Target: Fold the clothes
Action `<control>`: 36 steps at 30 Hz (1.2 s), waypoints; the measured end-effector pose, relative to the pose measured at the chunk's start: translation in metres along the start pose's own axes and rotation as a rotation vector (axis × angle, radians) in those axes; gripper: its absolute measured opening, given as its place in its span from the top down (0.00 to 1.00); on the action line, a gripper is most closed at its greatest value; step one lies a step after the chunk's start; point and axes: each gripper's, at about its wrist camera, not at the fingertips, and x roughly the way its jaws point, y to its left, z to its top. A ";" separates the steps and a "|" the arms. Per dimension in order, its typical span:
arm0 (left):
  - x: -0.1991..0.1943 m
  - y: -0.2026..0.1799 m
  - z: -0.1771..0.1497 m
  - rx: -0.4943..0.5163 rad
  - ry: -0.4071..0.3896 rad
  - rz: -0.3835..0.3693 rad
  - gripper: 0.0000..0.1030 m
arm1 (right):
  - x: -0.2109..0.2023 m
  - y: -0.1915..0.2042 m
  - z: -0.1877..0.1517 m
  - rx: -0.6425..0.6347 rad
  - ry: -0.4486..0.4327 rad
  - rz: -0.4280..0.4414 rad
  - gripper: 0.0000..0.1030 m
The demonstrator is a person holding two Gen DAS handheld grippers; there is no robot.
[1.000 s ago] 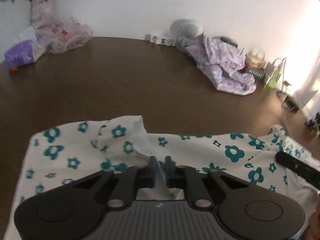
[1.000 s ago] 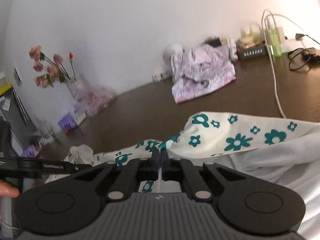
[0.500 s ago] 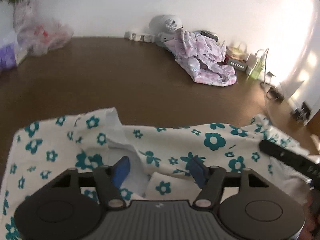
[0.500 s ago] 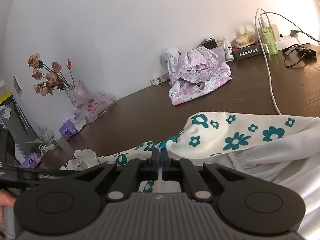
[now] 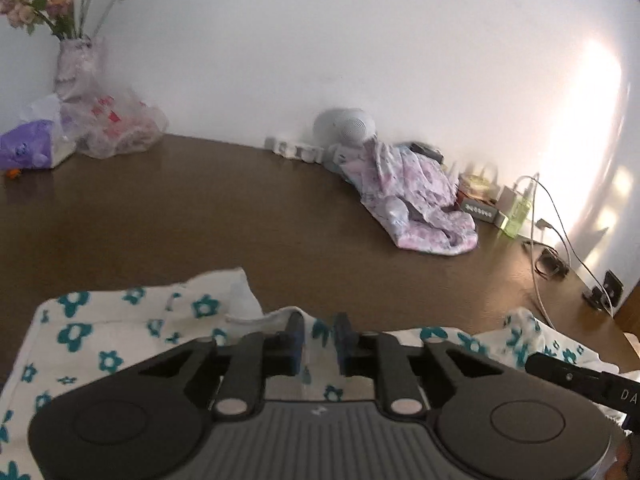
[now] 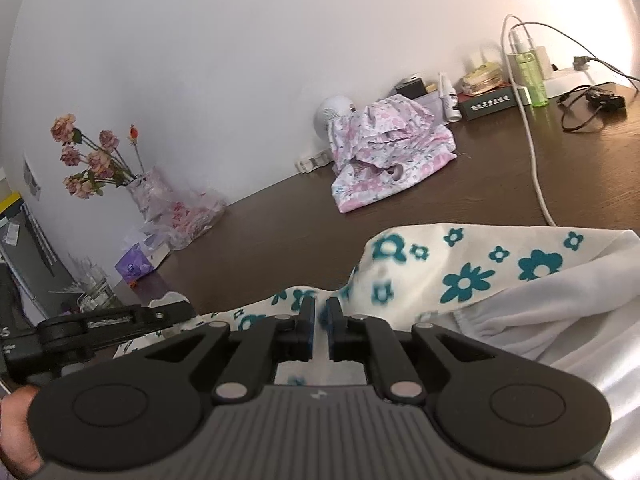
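The left gripper (image 5: 319,334) has its blue-padded fingers drawn close on a raised fold of the cream cotton garment printed with teal flowers (image 5: 80,336), cloth filling the narrow gap between them. The right gripper (image 6: 319,316) is likewise nearly closed, with a thin edge of the same garment running between its pads. The garment lies rumpled across the near edge of the dark brown wooden table (image 5: 240,216), its white inner lining turned up on the right. Far across the table sits a crumpled pink floral garment (image 5: 412,196).

The grips look shallow; if either hand pulls sideways or lifts fast, the thin hem could slip out and the fold would collapse unevenly. A white cable (image 6: 534,168) lies near the cloth's far right edge and might snag.
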 end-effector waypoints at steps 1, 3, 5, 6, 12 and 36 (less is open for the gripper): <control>-0.003 0.001 0.000 -0.009 -0.010 -0.005 0.63 | 0.000 0.000 0.000 -0.003 -0.001 -0.001 0.92; -0.003 0.002 -0.001 -0.008 -0.005 -0.008 0.49 | -0.001 0.002 0.000 -0.011 -0.002 -0.001 0.89; -0.001 0.001 -0.002 0.005 0.018 -0.010 0.50 | -0.001 0.003 0.000 -0.019 0.002 -0.001 0.80; 0.000 0.001 -0.003 0.011 0.030 -0.012 0.50 | -0.001 0.003 0.000 -0.023 0.004 -0.001 0.75; 0.014 -0.010 -0.008 0.100 0.124 -0.031 0.65 | 0.007 0.006 -0.001 -0.037 0.059 0.005 0.88; -0.013 0.006 -0.023 0.176 0.085 0.041 0.46 | 0.008 -0.006 0.001 0.019 0.059 -0.031 0.82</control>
